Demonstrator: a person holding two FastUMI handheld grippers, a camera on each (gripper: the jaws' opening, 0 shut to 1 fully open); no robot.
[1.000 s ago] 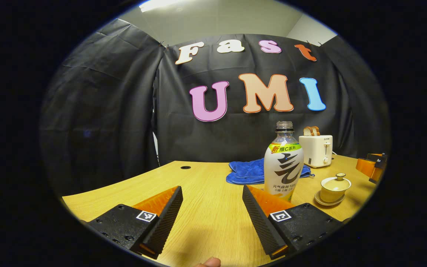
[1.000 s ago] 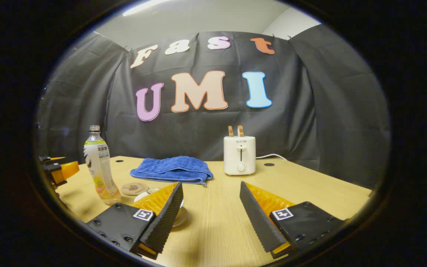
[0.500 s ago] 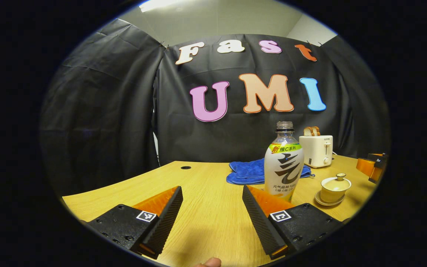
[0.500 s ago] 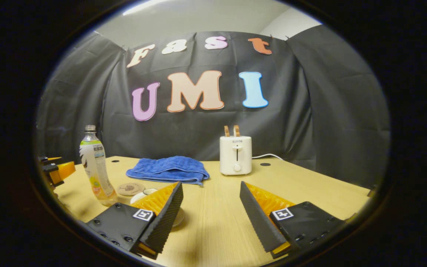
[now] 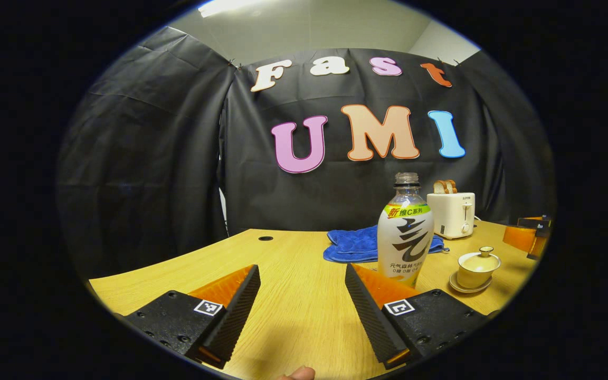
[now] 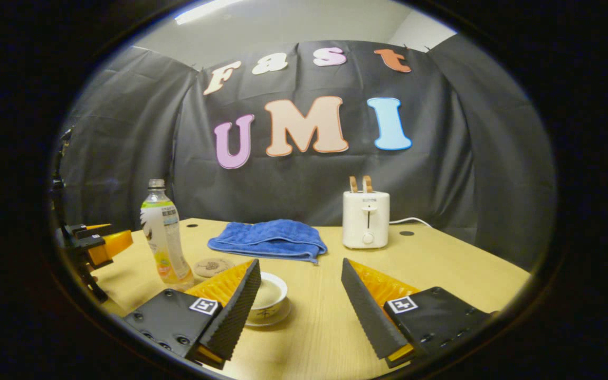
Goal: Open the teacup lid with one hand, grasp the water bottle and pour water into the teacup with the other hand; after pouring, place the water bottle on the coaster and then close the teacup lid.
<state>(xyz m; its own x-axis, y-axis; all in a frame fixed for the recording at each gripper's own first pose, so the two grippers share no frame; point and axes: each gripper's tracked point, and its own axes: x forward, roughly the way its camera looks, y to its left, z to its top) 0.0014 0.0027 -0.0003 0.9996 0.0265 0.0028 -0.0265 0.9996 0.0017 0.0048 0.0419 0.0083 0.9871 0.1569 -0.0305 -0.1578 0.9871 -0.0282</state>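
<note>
Looking along the left tool [image 5: 302, 311], its two fingers stood wide apart over bare table [image 5: 283, 264] and held nothing; a fingertip of the holding hand [image 5: 296, 374] was cut off at the bottom edge. Just past the right-hand finger stood one water bottle [image 5: 405, 232], upright and uncapped, its foot hidden behind that finger. Right of it sat one teacup [image 5: 476, 264] on its saucer with the lid on, and the right tool [image 5: 526, 240] showed at the far edge, half cut off.

In the right gripper view the left tool [image 6: 98, 245] appeared at the left edge, partly lost in the dark. Next came the water bottle [image 6: 164, 237], then one round coaster [image 6: 213, 265] just beside it, its print too small to make out. The right tool [image 6: 301, 309] was also spread wide and empty, its left finger covering part of the teacup [image 6: 269, 298]. Behind lay one folded blue towel [image 6: 267, 240] and one white toaster [image 6: 366, 219] with two bread slices [image 6: 360, 183] in it.
</note>
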